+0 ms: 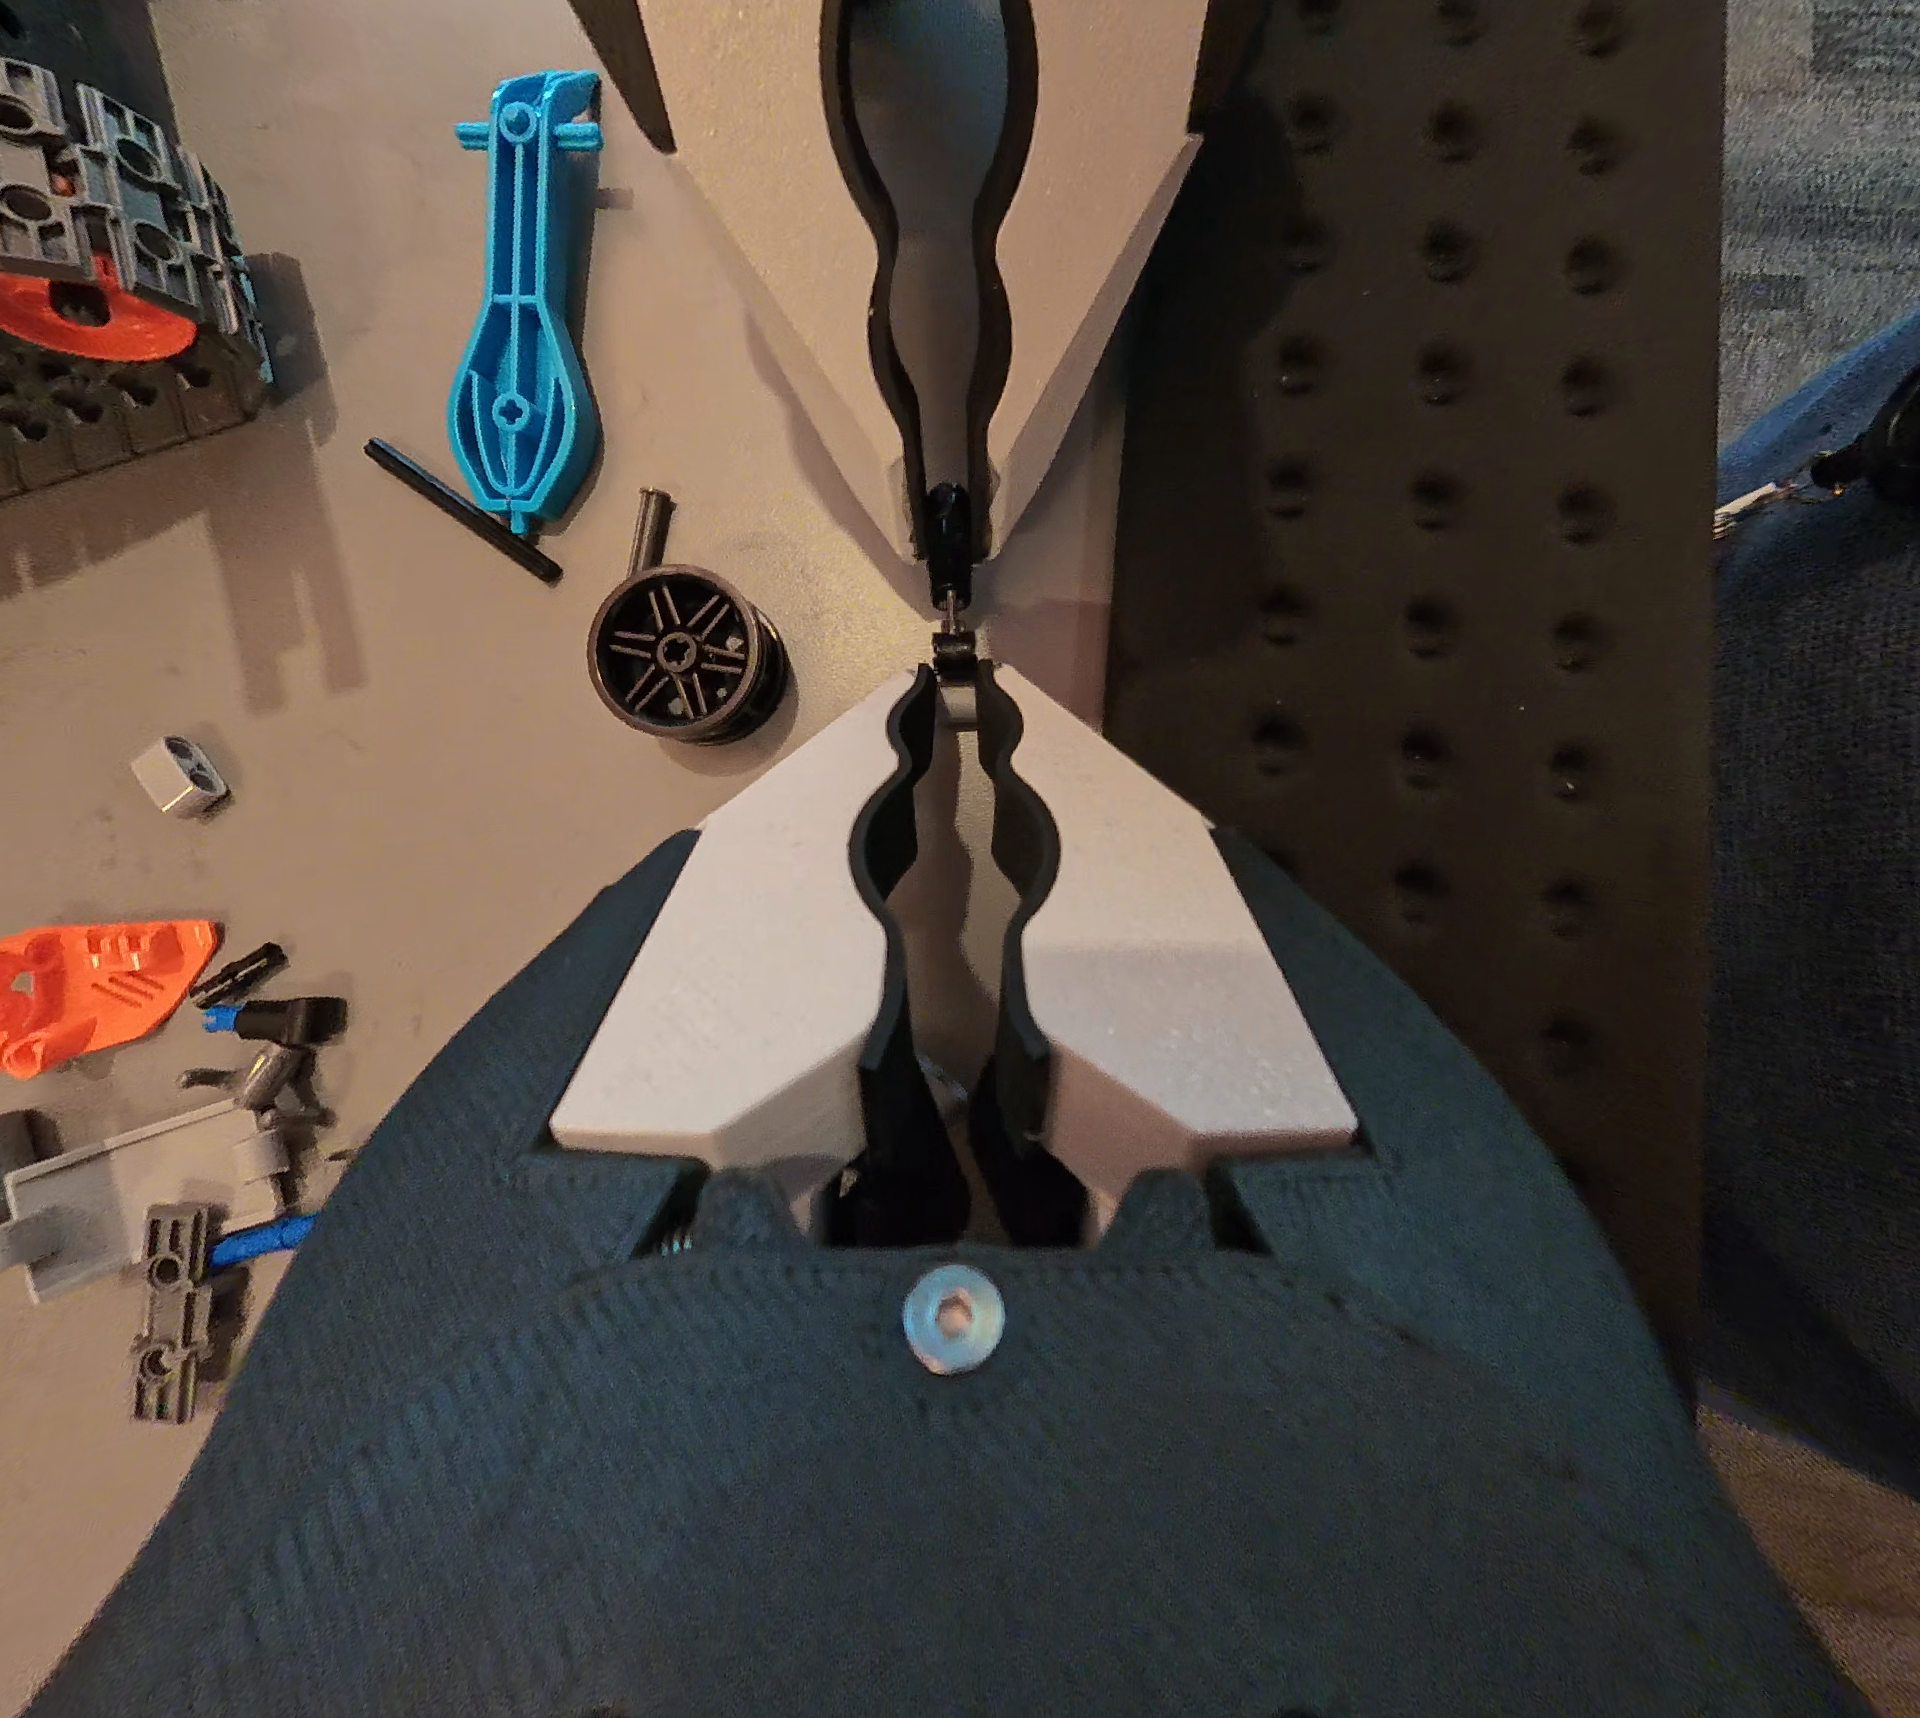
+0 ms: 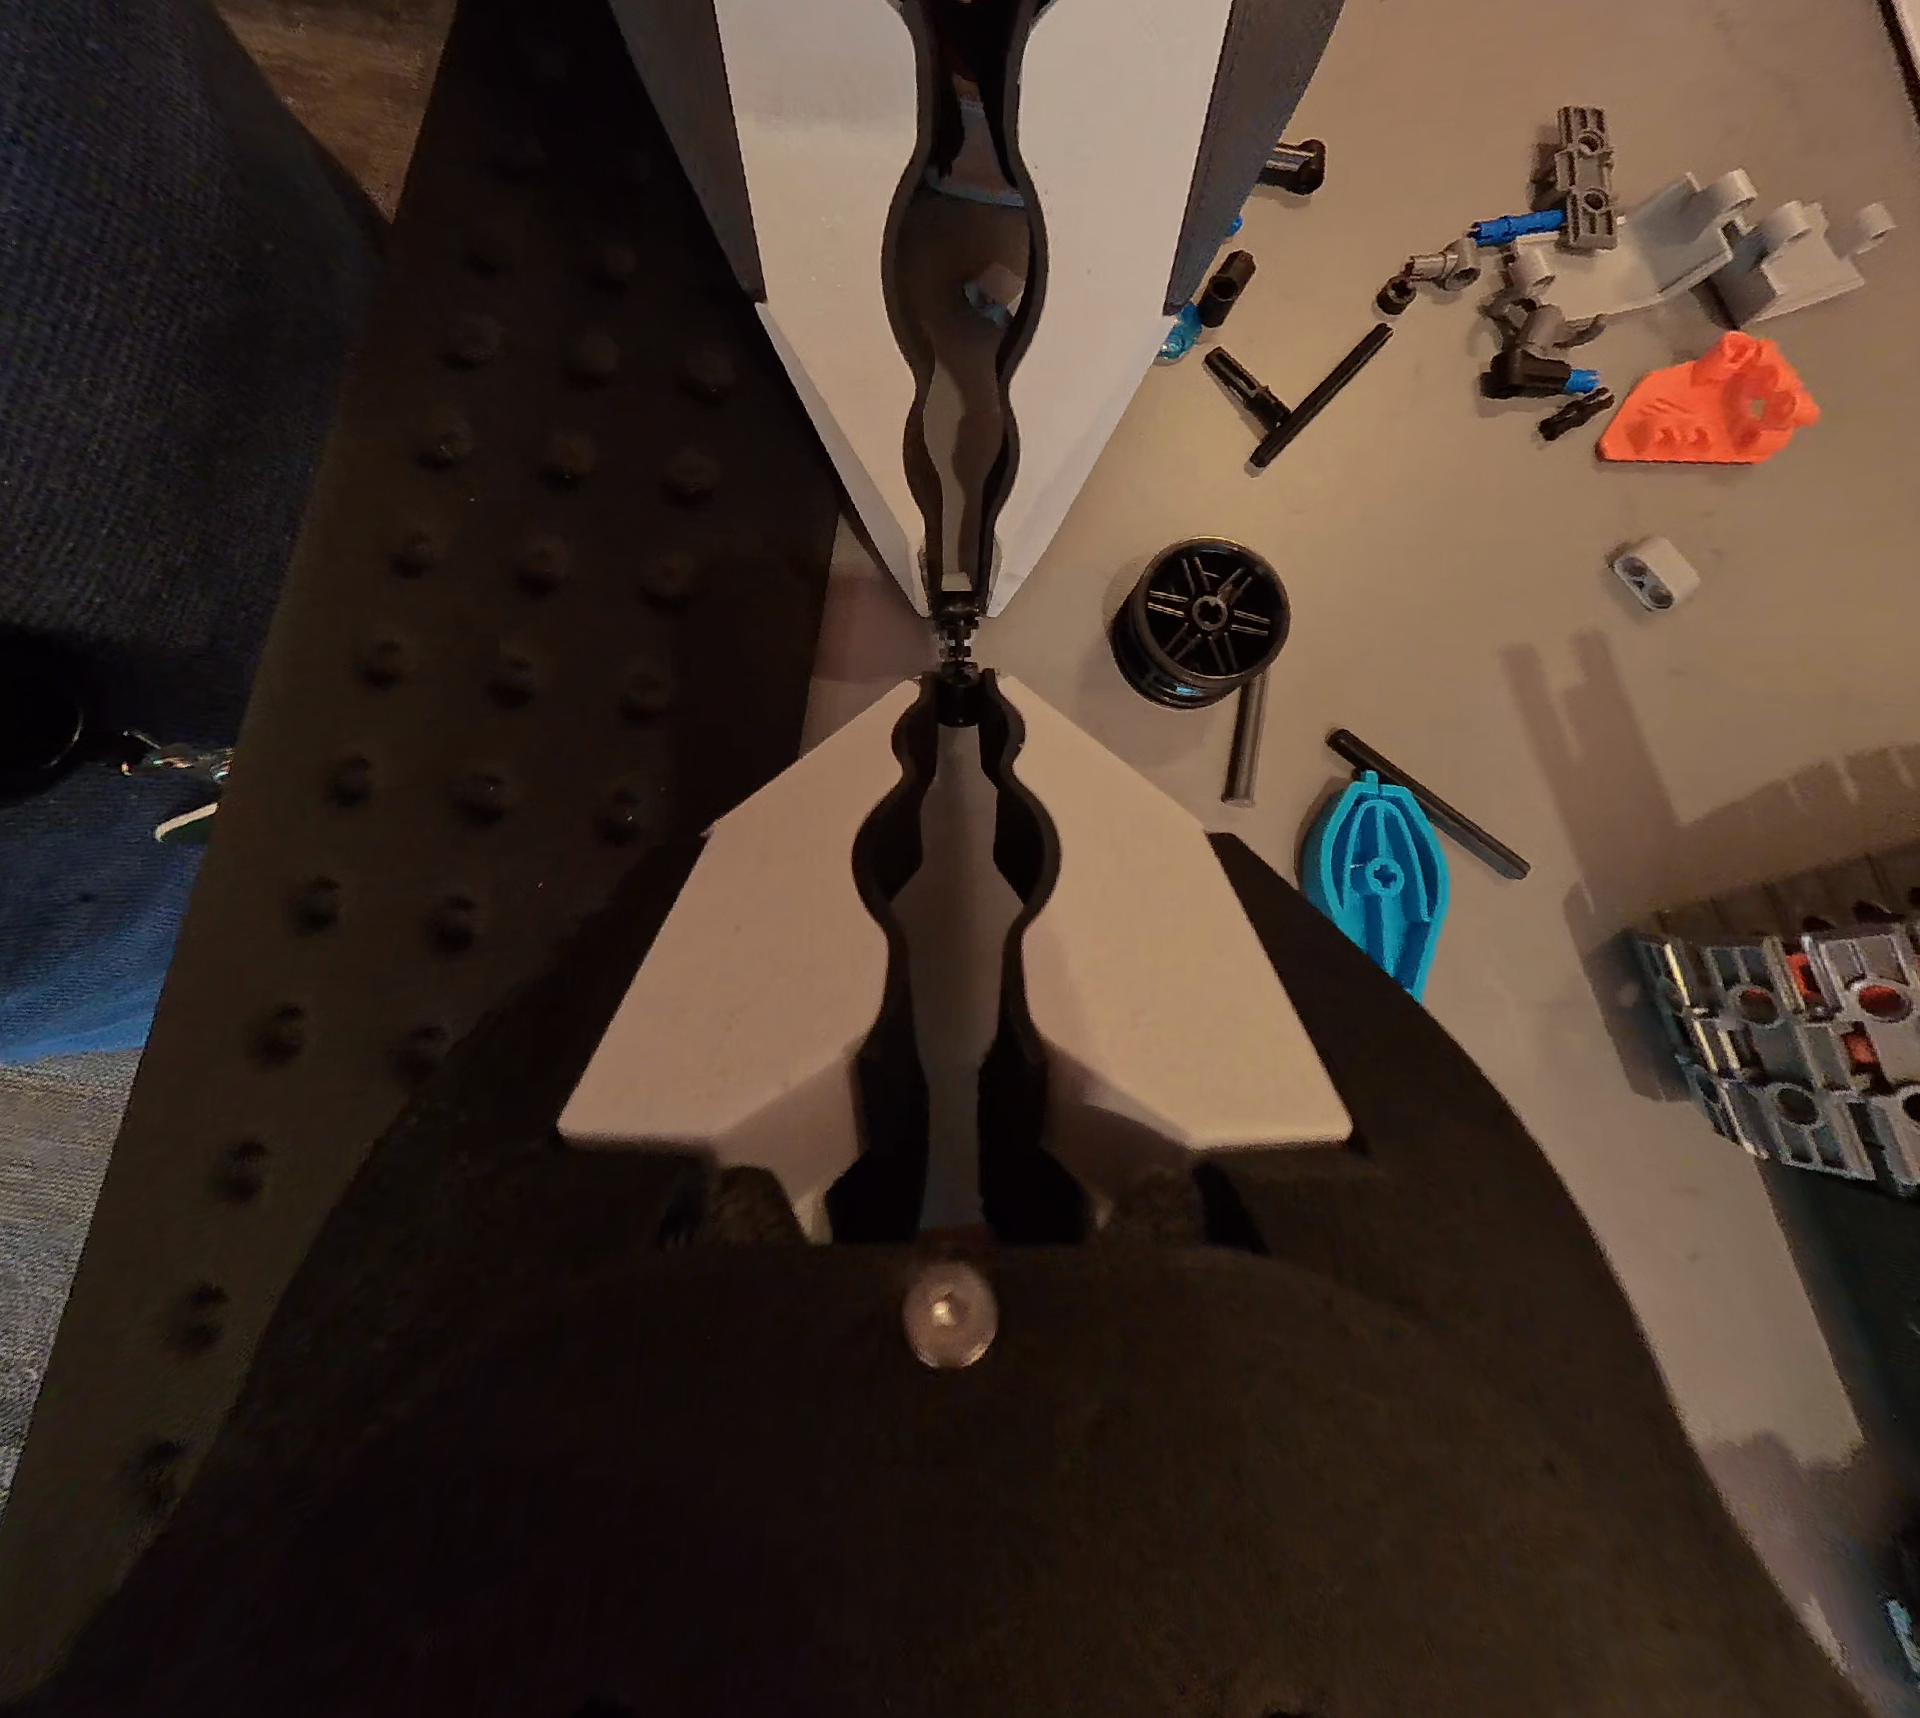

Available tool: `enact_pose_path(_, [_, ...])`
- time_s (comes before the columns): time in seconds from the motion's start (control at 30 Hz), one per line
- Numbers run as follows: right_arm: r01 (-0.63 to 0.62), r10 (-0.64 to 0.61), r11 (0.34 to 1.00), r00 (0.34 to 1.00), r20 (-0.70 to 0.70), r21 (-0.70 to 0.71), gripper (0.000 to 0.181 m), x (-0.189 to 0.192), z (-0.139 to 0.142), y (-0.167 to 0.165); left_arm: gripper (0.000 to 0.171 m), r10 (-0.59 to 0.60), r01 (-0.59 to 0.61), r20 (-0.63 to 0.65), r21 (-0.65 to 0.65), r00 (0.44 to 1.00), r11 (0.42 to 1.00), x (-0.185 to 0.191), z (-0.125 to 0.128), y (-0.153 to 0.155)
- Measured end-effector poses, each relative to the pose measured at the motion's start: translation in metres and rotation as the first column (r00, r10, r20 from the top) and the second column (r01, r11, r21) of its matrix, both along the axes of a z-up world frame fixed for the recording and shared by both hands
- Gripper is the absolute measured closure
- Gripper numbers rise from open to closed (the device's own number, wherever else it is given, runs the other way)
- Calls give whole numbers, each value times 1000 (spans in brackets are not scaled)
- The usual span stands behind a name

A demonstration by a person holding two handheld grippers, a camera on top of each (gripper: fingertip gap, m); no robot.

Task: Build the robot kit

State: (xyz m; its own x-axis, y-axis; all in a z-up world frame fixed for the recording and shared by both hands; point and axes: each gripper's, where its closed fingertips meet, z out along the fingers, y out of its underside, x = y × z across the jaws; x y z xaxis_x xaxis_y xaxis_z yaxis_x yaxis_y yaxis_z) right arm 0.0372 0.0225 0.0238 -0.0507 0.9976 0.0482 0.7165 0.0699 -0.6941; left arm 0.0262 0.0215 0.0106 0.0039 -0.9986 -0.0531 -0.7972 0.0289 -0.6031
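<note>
My two grippers meet tip to tip above the beige table (image 1: 343,712). My left gripper (image 1: 954,681) is shut on a small black pin piece (image 1: 954,648). My right gripper (image 1: 948,541) comes in from above, shut on a small black connector (image 1: 948,520). The two small parts touch end to end, with a thin shaft between them. In the right wrist view my right gripper (image 2: 956,689) is at the bottom, and the left gripper (image 2: 954,572) is opposite it. The joined black parts (image 2: 956,629) sit between the tips.
A black wheel rim (image 1: 686,652) lies just left of the tips, with a black axle (image 1: 462,510) and a blue lever piece (image 1: 525,297). A grey and orange tracked assembly (image 1: 114,255), an orange panel (image 1: 99,982) and small connectors lie farther left. A black studded mat (image 1: 1434,421) lies to the right. Less than 4 cm separates the two grippers' tips. Both grippers' tips are roughly 4 centimeters from the black wheel rim (image 1: 686,652). It turns up in the right wrist view (image 2: 1200,601) as well.
</note>
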Motion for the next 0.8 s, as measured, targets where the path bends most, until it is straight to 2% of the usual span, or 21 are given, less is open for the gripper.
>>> enact_pose_path(0.3, [15, -16, 999, 1000, -12, -37, 176, -1, 1, 0, 166, -27, 29, -81, 21, 996, 999, -1, 0, 1])
enact_pose_path(0.57, [29, -28, 998, 999, 30, -48, 176, 1, -4, 1, 166, -69, 67, -149, -16, 986, 998, -1, -1, -1])
enact_pose_path(0.67, [38, -34, 998, 995, 92, -45, 176, 11, -12, 1, 166, -59, 56, -151, -24, 987, 998, -3, 0, 1])
enact_pose_path(0.8, [46, -44, 999, 992, 120, -20, 165, 17, -12, 0, 166, -47, 43, -138, -36, 989, 998, -3, 0, 2])
